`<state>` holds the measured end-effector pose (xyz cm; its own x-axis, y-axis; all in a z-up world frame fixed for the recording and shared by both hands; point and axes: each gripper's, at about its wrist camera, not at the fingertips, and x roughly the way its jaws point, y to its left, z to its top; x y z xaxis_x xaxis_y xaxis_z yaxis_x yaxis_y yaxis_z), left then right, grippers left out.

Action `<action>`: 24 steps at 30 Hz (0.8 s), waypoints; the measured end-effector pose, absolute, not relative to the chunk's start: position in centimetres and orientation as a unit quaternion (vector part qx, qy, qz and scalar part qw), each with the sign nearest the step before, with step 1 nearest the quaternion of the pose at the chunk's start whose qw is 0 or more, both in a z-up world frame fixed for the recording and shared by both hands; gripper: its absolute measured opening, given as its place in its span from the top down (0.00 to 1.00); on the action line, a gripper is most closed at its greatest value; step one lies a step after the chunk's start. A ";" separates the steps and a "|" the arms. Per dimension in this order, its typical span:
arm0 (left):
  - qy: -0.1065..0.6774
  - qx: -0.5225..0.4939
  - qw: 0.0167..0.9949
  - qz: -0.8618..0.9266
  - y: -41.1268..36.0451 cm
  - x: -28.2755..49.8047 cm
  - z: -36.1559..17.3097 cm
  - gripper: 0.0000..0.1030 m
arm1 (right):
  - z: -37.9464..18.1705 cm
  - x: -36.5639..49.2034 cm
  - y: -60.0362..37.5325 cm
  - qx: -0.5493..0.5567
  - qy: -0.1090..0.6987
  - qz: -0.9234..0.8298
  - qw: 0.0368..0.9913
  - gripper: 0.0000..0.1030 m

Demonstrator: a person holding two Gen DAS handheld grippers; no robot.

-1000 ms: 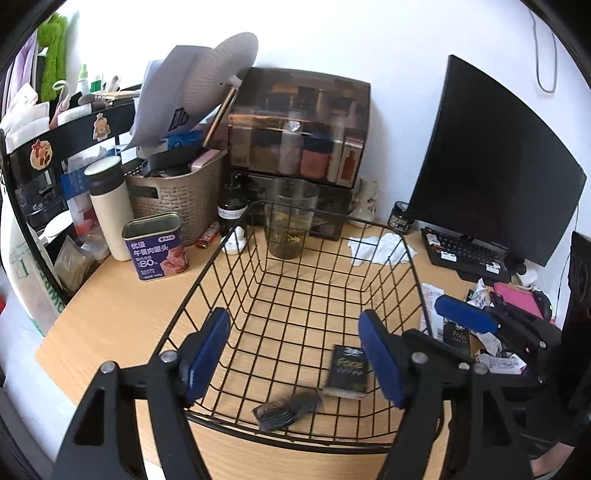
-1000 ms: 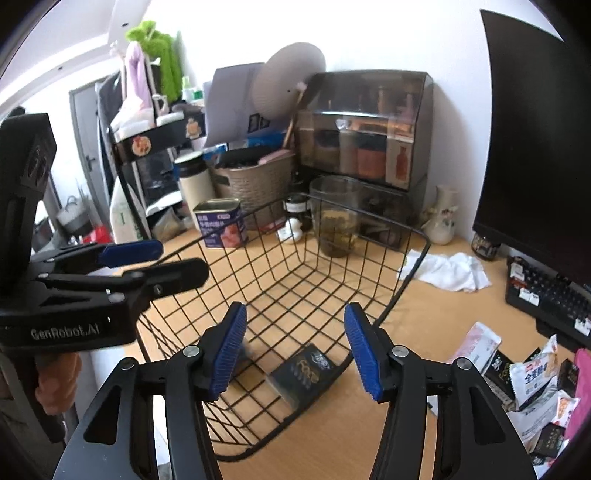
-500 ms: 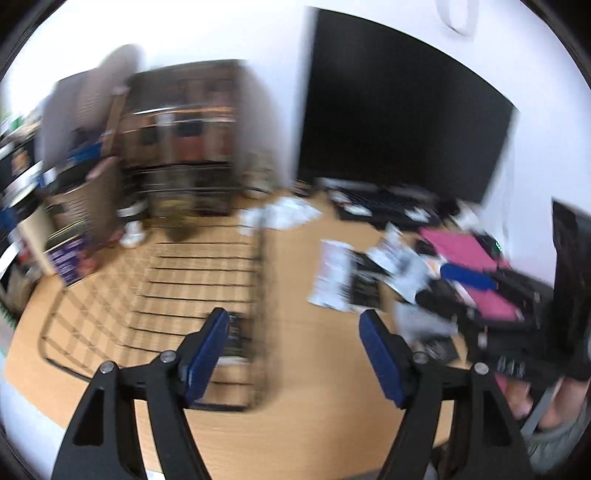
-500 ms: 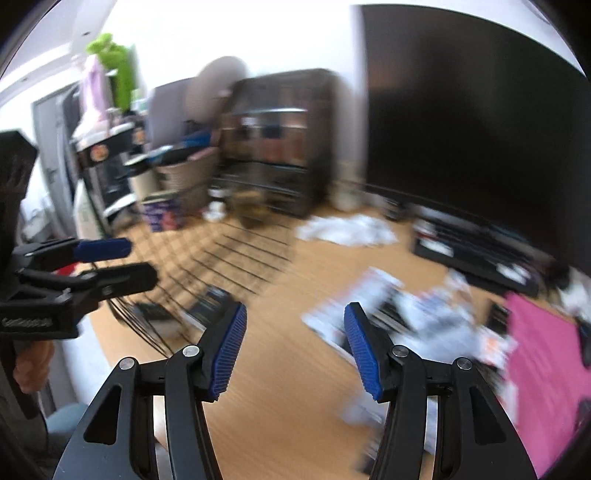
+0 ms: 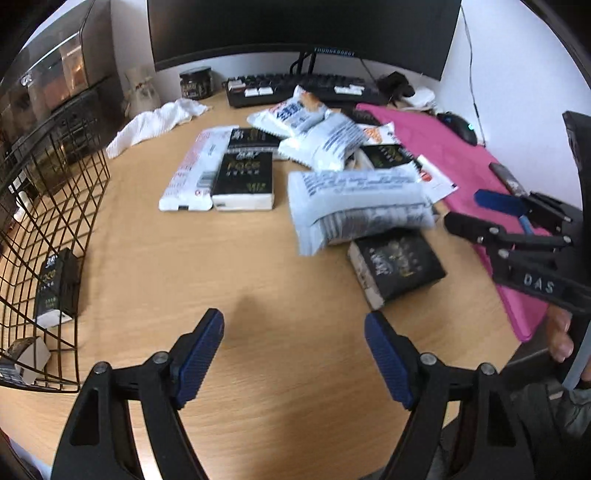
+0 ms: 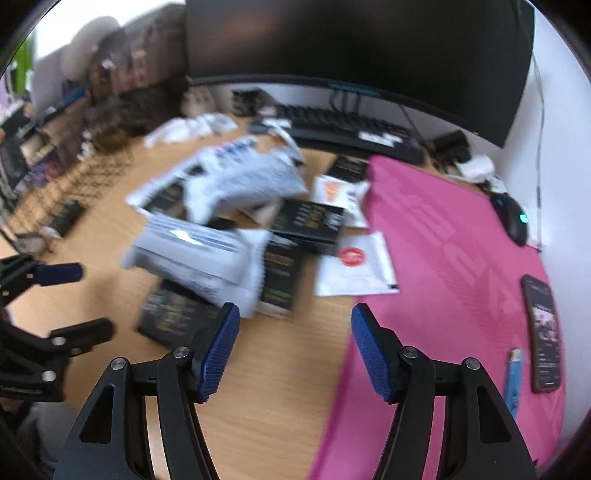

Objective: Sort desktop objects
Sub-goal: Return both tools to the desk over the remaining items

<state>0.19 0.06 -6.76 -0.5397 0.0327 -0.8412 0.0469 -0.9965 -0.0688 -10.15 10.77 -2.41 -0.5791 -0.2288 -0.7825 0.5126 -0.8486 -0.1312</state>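
Note:
A heap of white snack packets and black boxes lies mid-desk on the wood. A wire basket at the left edge holds another black box. My left gripper hangs over bare desk just short of the heap, its jaws opening with nothing between them. My right gripper is beside the pink mat, its jaws also opening and empty; the blurred black box and white packet lie just ahead to its left. Each gripper shows in the other's view: right, left.
A keyboard and a dark monitor stand at the back. A white cloth and a jar lie back left. On the pink mat rest a phone, a blue stick and a mouse.
Both grippers have swung right and down, from over the wire basket to the heap of packets and boxes. The right jaws stand wider than before.

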 end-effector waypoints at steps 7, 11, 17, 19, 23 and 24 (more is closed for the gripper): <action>0.053 0.488 -0.014 -0.871 -0.2 0.2 -7.4 0.22 | -4.1 -10.0 9.6 0.429 0.198 -0.849 0.239 0.40; 0.047 0.488 -0.016 -0.872 -0.2 -0.1 -7.4 0.21 | -4.0 -8.6 8.1 0.435 0.201 -0.832 0.280 0.40; 0.057 0.480 0.028 -0.875 -2.4 -0.5 -7.6 0.21 | -3.7 -5.7 5.6 0.435 0.203 -0.803 0.353 0.40; 0.066 0.479 0.038 -0.874 -3.2 -0.5 -7.5 0.21 | -3.6 -5.0 5.4 0.432 0.206 -0.800 0.363 0.40; 0.083 0.478 0.047 -0.873 -4.0 -0.2 -7.1 0.21 | -3.3 -6.5 6.4 0.408 0.201 -0.841 0.293 0.40; 0.081 0.479 0.045 -0.873 -3.9 -0.2 -7.0 0.21 | -3.3 -7.2 6.7 0.405 0.194 -0.850 0.274 0.40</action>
<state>-0.17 -3.85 -7.03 -0.5363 -0.0019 -0.8440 0.1568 -0.9828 -0.0974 -7.20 6.71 -3.34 -0.5221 -0.3097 -0.7947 0.6239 -0.7740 -0.1083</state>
